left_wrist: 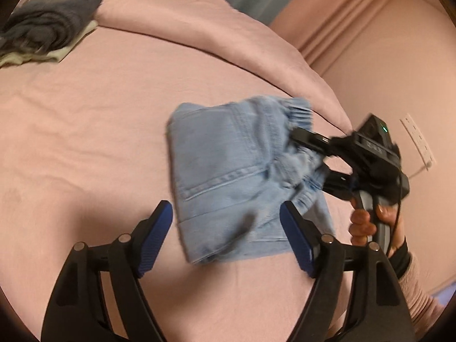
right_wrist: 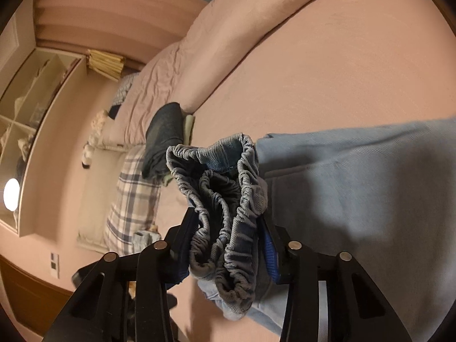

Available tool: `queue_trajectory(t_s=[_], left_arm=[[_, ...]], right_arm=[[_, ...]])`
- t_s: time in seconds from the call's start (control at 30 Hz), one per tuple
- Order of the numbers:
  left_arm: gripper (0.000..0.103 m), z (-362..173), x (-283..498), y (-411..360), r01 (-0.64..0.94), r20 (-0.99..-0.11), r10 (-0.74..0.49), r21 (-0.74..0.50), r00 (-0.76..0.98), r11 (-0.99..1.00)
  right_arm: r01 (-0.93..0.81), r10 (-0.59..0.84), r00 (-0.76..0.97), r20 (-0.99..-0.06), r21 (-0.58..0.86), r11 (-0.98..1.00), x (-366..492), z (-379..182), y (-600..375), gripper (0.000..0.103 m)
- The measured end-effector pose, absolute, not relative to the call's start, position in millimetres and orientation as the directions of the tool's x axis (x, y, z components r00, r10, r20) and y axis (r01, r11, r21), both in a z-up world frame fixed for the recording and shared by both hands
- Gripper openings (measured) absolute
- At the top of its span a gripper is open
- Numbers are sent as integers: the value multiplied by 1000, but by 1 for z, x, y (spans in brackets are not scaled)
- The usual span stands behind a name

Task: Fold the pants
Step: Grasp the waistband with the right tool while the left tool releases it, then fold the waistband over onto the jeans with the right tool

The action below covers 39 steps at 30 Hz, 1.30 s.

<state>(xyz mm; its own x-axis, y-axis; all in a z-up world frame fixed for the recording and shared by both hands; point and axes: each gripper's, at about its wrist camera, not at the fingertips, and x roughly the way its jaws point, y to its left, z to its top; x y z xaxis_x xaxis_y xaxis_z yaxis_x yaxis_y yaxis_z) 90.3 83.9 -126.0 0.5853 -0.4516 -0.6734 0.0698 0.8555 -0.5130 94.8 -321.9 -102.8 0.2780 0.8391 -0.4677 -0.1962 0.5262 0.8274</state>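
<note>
Pink bedsheet [left_wrist: 85, 142] | folded light-blue denim pants [left_wrist: 228, 176] lie mid-frame | right gripper [right_wrist: 228, 242] pinches their gathered elastic waistband [right_wrist: 222, 199] at frame right | left gripper [left_wrist: 226, 239] spread, empty, hovering over the hem end, nearer it.

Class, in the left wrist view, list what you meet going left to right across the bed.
Dark folded clothes → light blue pants → right gripper, clamping the elastic waistband → person's hand on its handle.

One pair of light-blue pants [left_wrist: 228, 171], two grippers, one pile of dark clothes [left_wrist: 48, 25] (far corner), one bed [left_wrist: 85, 142].
</note>
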Motion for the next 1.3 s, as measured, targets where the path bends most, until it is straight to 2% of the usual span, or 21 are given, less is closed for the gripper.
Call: queue_trajectory(t_s=[0.17,0.47,1.3], left_arm=[[84,-125,91,81,44,-703,-422,-487,572,872],[90,-127,92,79,36,-706,-426,-494,566,868],[91,-128,104,48,106,-723,-449,-469,525,877]], right_arm=[[-187,853,318,-413,855,484,80,-102,-339,41],[-167,855,375,-358,881,442,58,-100,-366,41],[-87,814,481,-324,907,412,43,-110,-418,41]])
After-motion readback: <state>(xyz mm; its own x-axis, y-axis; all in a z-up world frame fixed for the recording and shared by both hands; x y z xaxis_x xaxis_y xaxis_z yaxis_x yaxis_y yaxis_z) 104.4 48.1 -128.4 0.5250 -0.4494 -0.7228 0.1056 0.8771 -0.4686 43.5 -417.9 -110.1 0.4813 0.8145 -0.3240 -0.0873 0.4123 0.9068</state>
